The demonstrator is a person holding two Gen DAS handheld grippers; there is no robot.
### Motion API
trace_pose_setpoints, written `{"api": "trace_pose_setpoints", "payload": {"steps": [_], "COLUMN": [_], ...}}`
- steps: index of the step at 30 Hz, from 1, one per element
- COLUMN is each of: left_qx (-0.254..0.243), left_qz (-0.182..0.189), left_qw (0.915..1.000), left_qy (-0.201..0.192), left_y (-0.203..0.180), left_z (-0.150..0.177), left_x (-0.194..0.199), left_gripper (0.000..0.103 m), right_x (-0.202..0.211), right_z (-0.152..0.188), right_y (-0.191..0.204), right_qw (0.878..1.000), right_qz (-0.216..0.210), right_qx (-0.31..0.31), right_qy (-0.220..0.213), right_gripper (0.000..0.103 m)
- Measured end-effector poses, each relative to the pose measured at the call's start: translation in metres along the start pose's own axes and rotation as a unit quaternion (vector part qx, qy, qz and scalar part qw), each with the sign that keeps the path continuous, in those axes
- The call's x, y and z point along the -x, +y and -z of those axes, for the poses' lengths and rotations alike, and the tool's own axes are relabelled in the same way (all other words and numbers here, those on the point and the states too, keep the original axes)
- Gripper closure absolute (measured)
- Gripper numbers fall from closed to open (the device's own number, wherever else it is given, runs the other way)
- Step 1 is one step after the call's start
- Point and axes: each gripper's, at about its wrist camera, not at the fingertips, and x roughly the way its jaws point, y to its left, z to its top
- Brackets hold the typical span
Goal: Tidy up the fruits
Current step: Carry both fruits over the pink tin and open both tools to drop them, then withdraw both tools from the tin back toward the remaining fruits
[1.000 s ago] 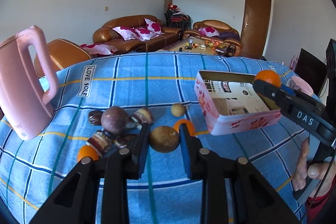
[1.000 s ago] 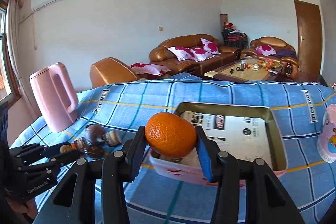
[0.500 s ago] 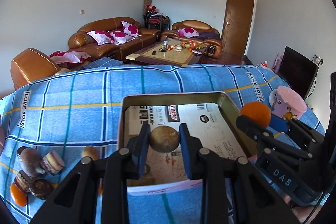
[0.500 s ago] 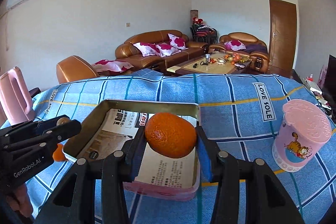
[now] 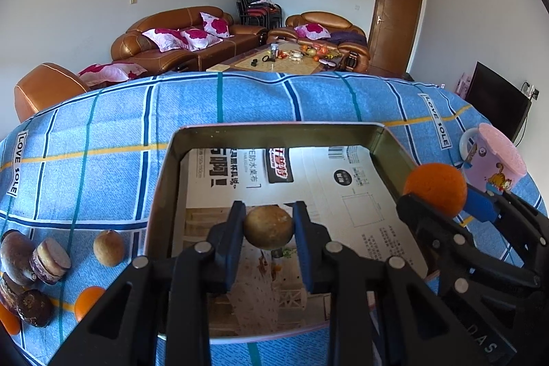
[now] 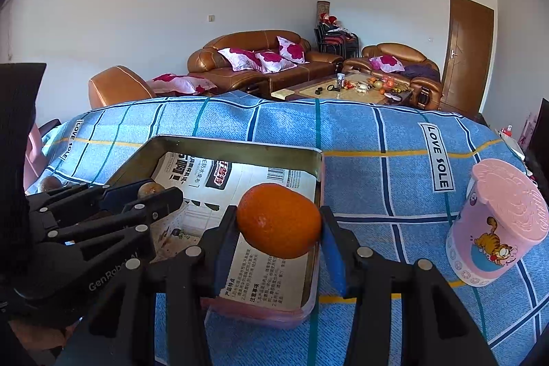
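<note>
My left gripper is shut on a round brown fruit and holds it above the inside of the rectangular tin tray, which is lined with printed paper. My right gripper is shut on an orange, hanging over the tray's right edge. In the left wrist view the right gripper and its orange appear at the tray's right side. In the right wrist view the left gripper reaches into the tray from the left with the brown fruit.
Several loose fruits lie on the blue checked cloth left of the tray: a small brown fruit, dark passion fruits, a cut purple one, oranges. A pink cartoon cup stands right of the tray. Sofas and a coffee table lie beyond.
The left gripper carried the brown fruit rightwards from the fruit pile to above the tray. The right gripper carried its orange over to the tray's right edge and sank a little.
</note>
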Motion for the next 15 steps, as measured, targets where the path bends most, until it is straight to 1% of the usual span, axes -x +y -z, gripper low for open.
{"api": "trace_pose_setpoints", "payload": {"steps": [6,8,9,10,11,13,14,15], "left_qx": [-0.010,-0.010,-0.009,-0.008,-0.005,0.001,0.003,0.005], "left_qz": [-0.010,-0.018,-0.023,-0.028,-0.036,-0.043,-0.044,-0.044], "left_qw": [0.9999,0.9998,0.9996,0.9995,0.9992,0.9987,0.9985,0.9983], "left_qy": [-0.005,-0.008,-0.010,-0.013,-0.017,-0.026,-0.032,-0.038], "left_y": [-0.005,-0.005,-0.005,-0.005,-0.004,-0.001,0.000,0.000], "left_z": [0.001,0.001,0.001,0.001,0.001,0.001,0.002,0.002], "left_x": [0.002,0.003,0.003,0.005,0.006,0.010,0.012,0.015], "left_gripper": [0.073,0.071,0.067,0.057,0.053,0.037,0.035,0.030], "right_x": [-0.001,-0.001,0.000,0.000,0.001,0.003,0.005,0.007], "right_z": [0.000,0.000,0.000,0.000,0.000,0.000,-0.001,-0.001], "right_y": [0.000,0.000,-0.001,-0.002,-0.002,-0.003,-0.004,-0.005], "right_qw": [1.000,1.000,1.000,1.000,1.000,1.000,1.000,0.999], "right_qz": [-0.003,-0.005,-0.008,-0.011,-0.012,-0.008,-0.009,-0.009], "right_qx": [-0.005,-0.007,-0.009,-0.011,-0.013,-0.017,-0.021,-0.025], "right_qy": [0.000,-0.001,-0.002,-0.002,-0.003,-0.010,-0.016,-0.023], "right_gripper": [0.054,0.054,0.054,0.053,0.049,0.045,0.045,0.045]}}
